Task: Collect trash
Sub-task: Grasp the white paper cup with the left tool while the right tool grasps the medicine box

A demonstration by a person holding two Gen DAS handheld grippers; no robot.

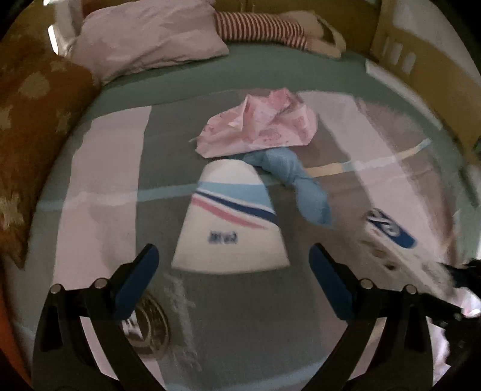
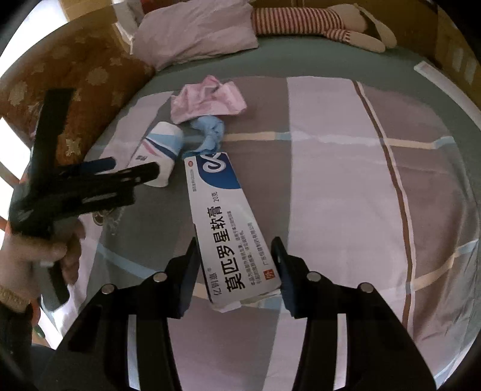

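Trash lies on a checked bedsheet (image 2: 330, 180). A white paper cup (image 1: 231, 219) with blue and pink stripes lies on its side; my left gripper (image 1: 233, 270) is open just short of its rim. A crumpled pink wrapper (image 1: 258, 123) and a knotted blue glove (image 1: 297, 180) lie beyond it. In the right wrist view my right gripper (image 2: 236, 267) holds the near end of a white and blue ointment box (image 2: 222, 216) between its pads. The cup (image 2: 157, 156), the wrapper (image 2: 207, 99), the glove (image 2: 210, 132) and the left gripper (image 2: 120, 173) show there too.
A roll of tape (image 1: 150, 324) lies under my left gripper's left finger. A brown patterned cushion (image 2: 75, 99) is at the left, a pale pillow (image 2: 195, 30) and a striped soft toy (image 2: 315, 21) at the far end. A wooden bed rail (image 1: 427, 69) runs along the right.
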